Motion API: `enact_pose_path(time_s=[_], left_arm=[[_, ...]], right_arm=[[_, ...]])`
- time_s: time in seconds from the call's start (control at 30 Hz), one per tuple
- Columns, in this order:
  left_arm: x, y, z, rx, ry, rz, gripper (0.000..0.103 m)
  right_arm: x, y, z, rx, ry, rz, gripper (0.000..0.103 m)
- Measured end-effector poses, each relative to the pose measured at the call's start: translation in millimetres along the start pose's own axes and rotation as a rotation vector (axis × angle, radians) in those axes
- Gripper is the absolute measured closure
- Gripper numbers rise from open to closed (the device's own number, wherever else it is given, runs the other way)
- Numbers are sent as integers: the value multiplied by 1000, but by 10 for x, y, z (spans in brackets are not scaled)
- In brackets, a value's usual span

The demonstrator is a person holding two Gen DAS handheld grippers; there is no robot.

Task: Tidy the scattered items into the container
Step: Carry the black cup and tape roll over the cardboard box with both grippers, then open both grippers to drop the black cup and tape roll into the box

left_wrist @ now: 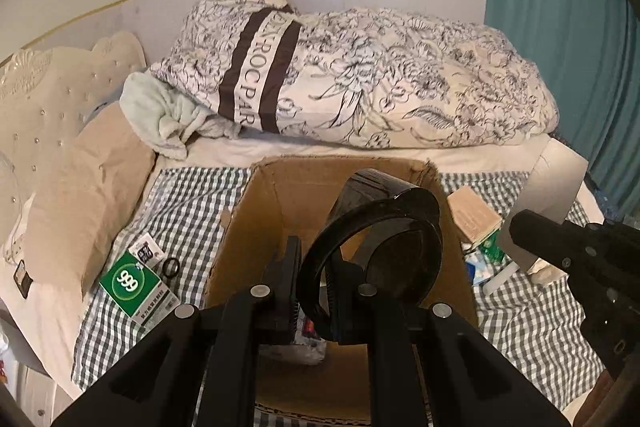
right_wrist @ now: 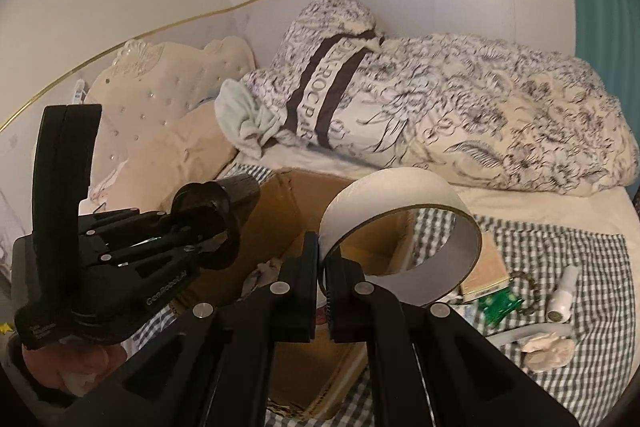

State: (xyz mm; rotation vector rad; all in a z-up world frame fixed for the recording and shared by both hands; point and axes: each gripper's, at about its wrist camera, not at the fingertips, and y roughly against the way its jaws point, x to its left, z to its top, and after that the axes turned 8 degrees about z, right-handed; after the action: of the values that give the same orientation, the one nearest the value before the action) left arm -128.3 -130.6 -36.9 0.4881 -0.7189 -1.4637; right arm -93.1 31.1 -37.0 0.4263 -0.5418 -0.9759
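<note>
An open cardboard box [left_wrist: 280, 195] sits on a checked cloth on the bed; it also shows in the right wrist view [right_wrist: 280, 211]. My left gripper [left_wrist: 316, 279] is shut on a black tape roll [left_wrist: 384, 247] and holds it over the box; the roll also shows in the right wrist view [right_wrist: 224, 211]. My right gripper [right_wrist: 322, 267] is shut on the edge of a white tape roll [right_wrist: 404, 211], held above the box's right side. Crumpled packaging [left_wrist: 308, 347] lies in the box bottom.
Left of the box lie a green "999" packet [left_wrist: 132, 283] and a small black ring [left_wrist: 171, 267]. To the right lie a tan box [right_wrist: 486, 267], a green packet [right_wrist: 498, 303], a white tube [right_wrist: 562, 295], and crumpled tissue [right_wrist: 548, 349]. A floral duvet [left_wrist: 380, 79] lies behind.
</note>
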Motion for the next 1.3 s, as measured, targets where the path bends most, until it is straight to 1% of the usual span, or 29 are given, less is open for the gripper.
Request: enact_pose_path(time_s=[0.2,0.47,0.6,0.83,1.0,1.2,1.27,1.3], left_arm=[[56,-208,-48,56,9,2,91],[81,-589,-184,143,4,23,91],[75,-724,-232,179,-2,26,91],[87,-852,-292,212,-6,34,91],[108,-905,-311,220,-7,39,91],[99,-929,-332,230,-13,43,91],[98,-929,-333,234,-12,46,91],[98,-926,-333,237,-12,47,88]], right_arm=[[55,-247,-39,59,10,21,100],[76,-621,-212,175,3,48,98],[64,-752,-264,214,0,59,98],[95,-874,-316,252,3,74,98],[97,-929,-333,272,2,79,97],[98,-932,-361,279,-4,77,97],[93,-929,-363,282,-4,71,94],[90,-918,-363,281,-6,69,93]])
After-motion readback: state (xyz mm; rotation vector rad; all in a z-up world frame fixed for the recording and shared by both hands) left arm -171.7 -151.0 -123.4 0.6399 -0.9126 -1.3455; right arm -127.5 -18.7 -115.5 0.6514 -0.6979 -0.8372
